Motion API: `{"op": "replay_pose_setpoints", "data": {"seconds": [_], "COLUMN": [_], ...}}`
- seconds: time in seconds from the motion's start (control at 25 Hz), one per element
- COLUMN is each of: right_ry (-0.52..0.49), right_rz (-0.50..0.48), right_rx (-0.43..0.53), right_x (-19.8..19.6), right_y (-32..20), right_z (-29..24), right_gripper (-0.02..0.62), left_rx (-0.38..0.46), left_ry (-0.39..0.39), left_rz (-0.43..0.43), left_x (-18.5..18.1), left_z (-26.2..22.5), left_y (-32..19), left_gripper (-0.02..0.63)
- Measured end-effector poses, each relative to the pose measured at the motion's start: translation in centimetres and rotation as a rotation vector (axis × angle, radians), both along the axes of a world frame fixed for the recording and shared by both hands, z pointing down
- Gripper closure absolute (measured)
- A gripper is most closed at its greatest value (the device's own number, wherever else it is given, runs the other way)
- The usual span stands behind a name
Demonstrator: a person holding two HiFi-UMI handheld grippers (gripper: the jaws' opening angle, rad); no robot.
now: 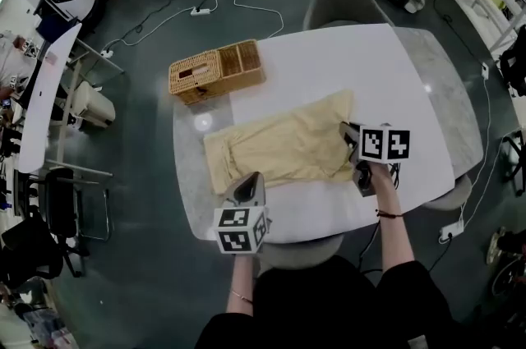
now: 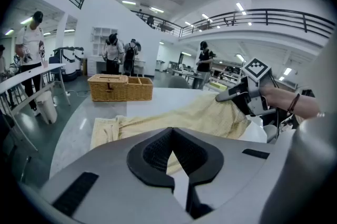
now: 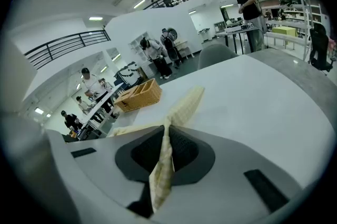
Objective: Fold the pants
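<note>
Presently on table (image 1: 329,60): pants (image 1: 279,146), pale yellow, lying mostly flat, basket (image 1: 215,70) just beyond. Right gripper (image 1: 347,128) clamped on a fold at the right edge, cloth raised there. Left gripper (image 1: 249,179) at the near edge, jaws closed on fabric.

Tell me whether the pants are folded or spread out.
Mostly spread, not yet folded over: the pants lie flat along the table, with one edge pinched in the right gripper and raised off the surface.
</note>
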State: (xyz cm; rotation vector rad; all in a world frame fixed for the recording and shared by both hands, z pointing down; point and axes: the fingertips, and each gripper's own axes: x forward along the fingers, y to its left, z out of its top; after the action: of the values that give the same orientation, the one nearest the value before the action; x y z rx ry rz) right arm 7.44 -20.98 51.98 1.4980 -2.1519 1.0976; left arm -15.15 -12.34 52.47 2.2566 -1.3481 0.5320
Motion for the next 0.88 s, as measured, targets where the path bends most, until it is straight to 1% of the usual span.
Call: {"op": "replay_pose_setpoints", "data": {"seconds": [0.08,0.52,0.88], "right_ry": [-0.007,0.032,0.073], "right_rz": [0.011,0.010,-0.027], "right_rx": [0.004,0.042,0.068], "right_x": [-1.0,-7.9,-13.2], "right_y": [0.2,1.0,1.2], "right_z": [-0.8,-4.0,-5.3], "right_gripper": [0.566,0.566,0.566], "left_rx": [0.003,0.025,0.033], "left_ry": [0.007,0.037,0.049], "left_rz": [-0.002,-0.011,-0.019], "left_x": [-1.0,-7.6,-11.5], "left_z": [-0.1,-1.2,-1.0], "left_y": [0.3,1.2,1.7], "left_gripper": [0.598,0.598,0.598]}}
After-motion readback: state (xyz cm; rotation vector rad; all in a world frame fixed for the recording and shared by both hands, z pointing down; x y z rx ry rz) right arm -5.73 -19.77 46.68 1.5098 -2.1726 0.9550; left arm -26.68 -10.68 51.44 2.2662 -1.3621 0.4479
